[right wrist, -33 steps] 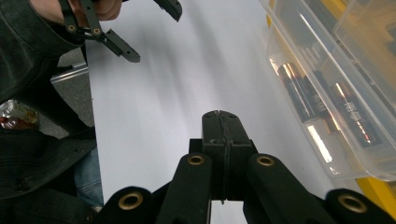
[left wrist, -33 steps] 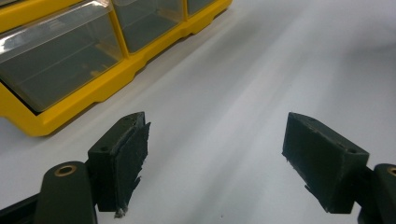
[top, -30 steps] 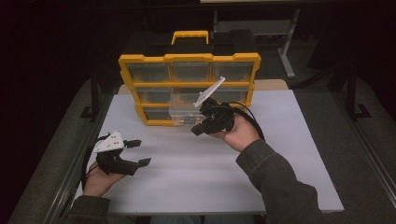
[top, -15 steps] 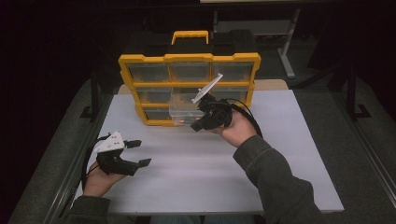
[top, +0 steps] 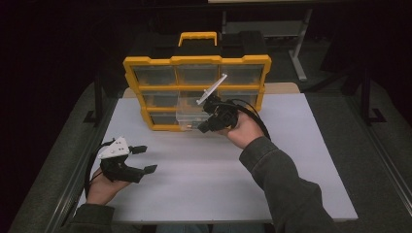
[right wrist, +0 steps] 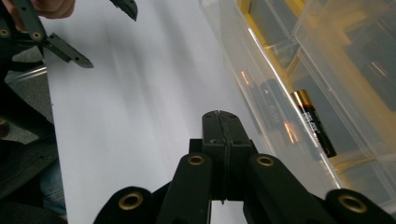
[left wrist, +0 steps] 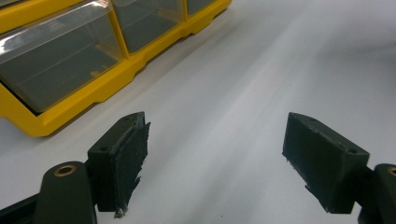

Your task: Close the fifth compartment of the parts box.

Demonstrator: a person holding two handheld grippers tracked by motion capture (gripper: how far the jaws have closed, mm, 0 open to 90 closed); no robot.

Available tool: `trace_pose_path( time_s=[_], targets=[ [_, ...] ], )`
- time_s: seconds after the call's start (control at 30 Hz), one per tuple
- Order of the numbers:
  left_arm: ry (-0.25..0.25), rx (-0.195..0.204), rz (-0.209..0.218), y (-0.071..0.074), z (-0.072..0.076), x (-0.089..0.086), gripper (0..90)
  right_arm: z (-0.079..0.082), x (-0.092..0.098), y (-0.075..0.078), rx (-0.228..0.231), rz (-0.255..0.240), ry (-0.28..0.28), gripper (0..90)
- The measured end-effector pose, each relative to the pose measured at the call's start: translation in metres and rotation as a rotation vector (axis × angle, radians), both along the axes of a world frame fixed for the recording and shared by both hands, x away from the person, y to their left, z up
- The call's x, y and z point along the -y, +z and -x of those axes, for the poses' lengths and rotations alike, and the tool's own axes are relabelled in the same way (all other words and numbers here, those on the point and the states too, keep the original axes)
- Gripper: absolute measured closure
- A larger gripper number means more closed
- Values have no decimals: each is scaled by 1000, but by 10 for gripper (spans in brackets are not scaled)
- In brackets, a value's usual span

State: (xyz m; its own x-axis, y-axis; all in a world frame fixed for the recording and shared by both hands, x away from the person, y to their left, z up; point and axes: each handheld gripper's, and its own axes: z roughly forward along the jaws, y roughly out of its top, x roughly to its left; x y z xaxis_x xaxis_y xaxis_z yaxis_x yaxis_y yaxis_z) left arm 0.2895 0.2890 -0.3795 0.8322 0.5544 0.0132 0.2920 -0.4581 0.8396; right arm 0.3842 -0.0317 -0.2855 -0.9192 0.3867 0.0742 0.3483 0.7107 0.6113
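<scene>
Left gripper (top: 138, 159) jaws apart, right gripper (top: 204, 127) closed

We note open white surface (top: 204, 184) between both grippers. The yellow organiser (top: 197, 90) blocks the far side; its pulled-out clear drawer (top: 189, 114) juts beside the right gripper (top: 206, 127).

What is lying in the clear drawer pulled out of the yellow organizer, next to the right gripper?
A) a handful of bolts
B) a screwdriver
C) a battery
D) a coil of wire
C: the right gripper view shows a black battery with a copper-coloured end lying inside the clear drawer, just beside the closed right gripper.
</scene>
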Motion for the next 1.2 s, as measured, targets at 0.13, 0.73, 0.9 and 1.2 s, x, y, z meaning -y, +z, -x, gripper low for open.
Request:
trace_pose_path(
  time_s=[0.13,0.73,0.9,1.2],
  targets=[
    [2,0,0,0,0,0,218,-2,-1,0,5,2,-7,893],
    [2,-3,-6,1,1,-1,218,-6,-1,0,13,11,-13,894],
    [4,-1,5,0,1,0,218,-7,0,0,15,18,-20,894],
    [4,-7,-7,1,1,0,218,-10,1,1,23,21,-30,893]
  ],
)
